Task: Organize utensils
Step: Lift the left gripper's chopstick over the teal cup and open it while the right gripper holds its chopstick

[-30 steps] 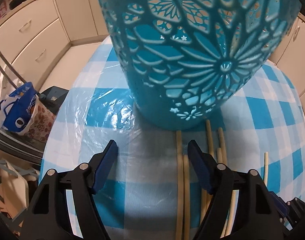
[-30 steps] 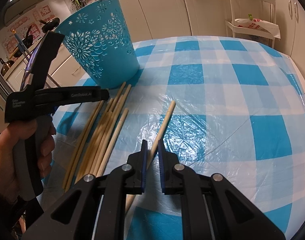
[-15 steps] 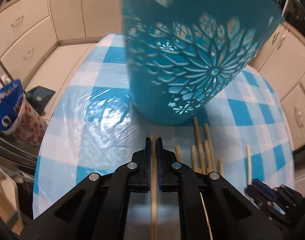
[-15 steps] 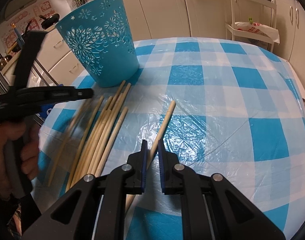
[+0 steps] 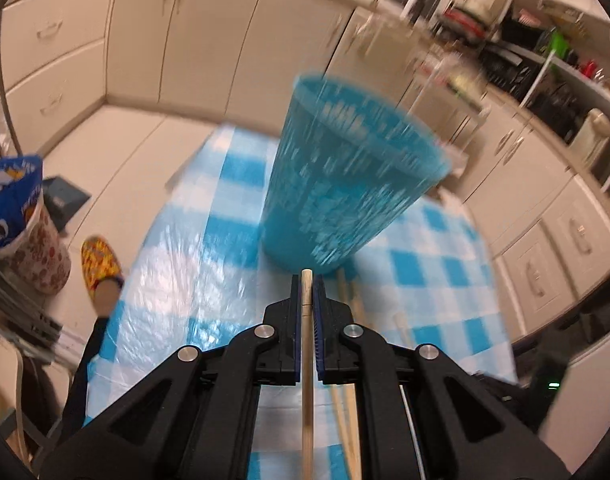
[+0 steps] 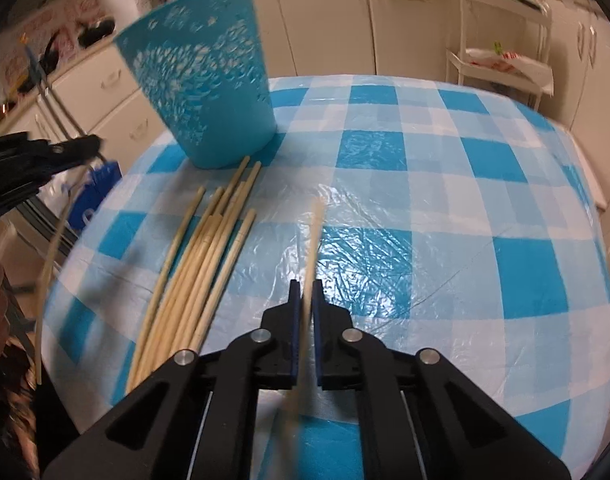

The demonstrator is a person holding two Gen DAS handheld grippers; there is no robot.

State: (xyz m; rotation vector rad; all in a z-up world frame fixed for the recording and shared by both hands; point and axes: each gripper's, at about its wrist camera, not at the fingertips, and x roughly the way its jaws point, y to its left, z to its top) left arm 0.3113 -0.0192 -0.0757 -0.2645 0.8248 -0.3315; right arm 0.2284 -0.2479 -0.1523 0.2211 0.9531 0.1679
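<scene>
Item: 2 chopsticks in hand, loose bundle on table, 1 holder. Left gripper (image 5: 307, 280): jaws closed on 1 chopstick (image 5: 307, 380), which runs straight back along the claw's own line, its blunt tip just proud of the pads. Blue cutout basket (image 5: 345, 184): directly ahead of and above that tip, upright, open rim tilted slightly toward the claw's right; the stick's long axis already points at the basket wall, so by my reading the tip must rise clear of the rim before it can go in. Right gripper (image 6: 305, 292): jaws clamped on a second chopstick (image 6: 313, 236), which projects forward past the pads and is blurred; basket (image 6: 201, 92) lies well ahead and to its left, so the left hand is the nearer one. Loose chopsticks (image 6: 201, 264): fanned on the checked tablecloth (image 6: 445, 200), left of the right claw, tips toward the basket foot. Left wrist view alone shows the basket's open rim; right wrist view alone shows the full bundle and the left gripper (image 6: 85, 148) from outside, lifted off the cloth.
</scene>
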